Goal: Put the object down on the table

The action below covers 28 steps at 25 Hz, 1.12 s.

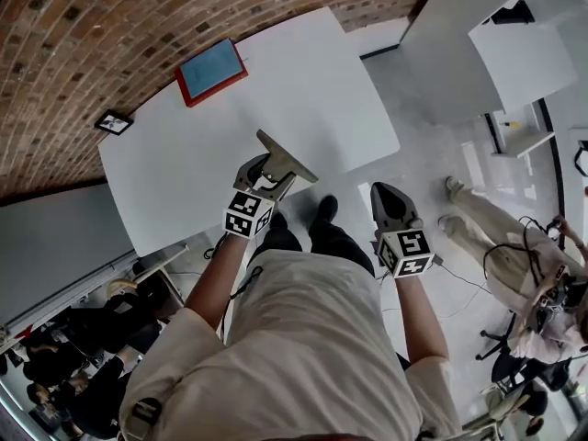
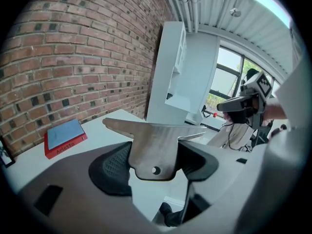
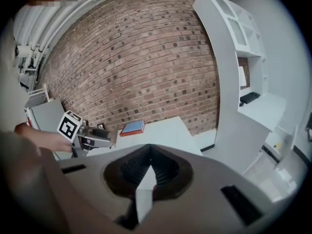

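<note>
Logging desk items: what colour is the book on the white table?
The book has a blue cover and red spine; clearest in the left gripper view.

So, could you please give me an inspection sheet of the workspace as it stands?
Surface: white table, beside a brick wall.
Job's things: flat metal piece, held in the air, not yet down.
Clutter: red-edged book and small black frame along the wall-side edge.
Grippers: left gripper shut on the metal piece; right gripper shut, empty.
Cables: thin cable on the floor.
Surroundings: brick wall; seated person at right.
</note>
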### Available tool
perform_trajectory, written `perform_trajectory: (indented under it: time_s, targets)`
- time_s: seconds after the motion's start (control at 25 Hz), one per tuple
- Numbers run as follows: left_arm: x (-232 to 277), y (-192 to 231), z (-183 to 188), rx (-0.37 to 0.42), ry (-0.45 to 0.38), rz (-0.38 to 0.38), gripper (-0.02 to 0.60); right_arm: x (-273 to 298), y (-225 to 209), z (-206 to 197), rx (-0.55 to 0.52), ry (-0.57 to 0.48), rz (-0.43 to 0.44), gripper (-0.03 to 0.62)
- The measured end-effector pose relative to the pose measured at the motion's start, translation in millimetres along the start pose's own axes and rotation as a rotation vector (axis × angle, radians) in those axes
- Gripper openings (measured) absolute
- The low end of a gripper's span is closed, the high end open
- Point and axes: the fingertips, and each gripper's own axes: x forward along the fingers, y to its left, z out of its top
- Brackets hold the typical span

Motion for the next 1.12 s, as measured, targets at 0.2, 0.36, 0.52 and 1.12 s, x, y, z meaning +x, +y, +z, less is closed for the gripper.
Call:
perform_trajectory:
  time_s: [0.2, 0.36, 0.52, 1.12]
  targets:
    - [33, 6, -20, 0.017, 0.071, -0.003, 0.278, 11, -9, -16, 0.04, 0.046, 0.012, 0.003]
    - [61, 15, -37, 0.037, 0.125, -0.015, 0.278, 23, -13, -19, 0.051, 0.042, 0.005, 0.003]
    - [83, 29, -54, 0.055, 0.177, -0.035, 0.278, 34, -9, -26, 0.077, 0.061, -0.014, 0.003]
    - [151, 81, -124, 0.189, 0.375, -0.138, 0.278, 84, 12, -31, 0.202, 0.109, -0.137, 0.003]
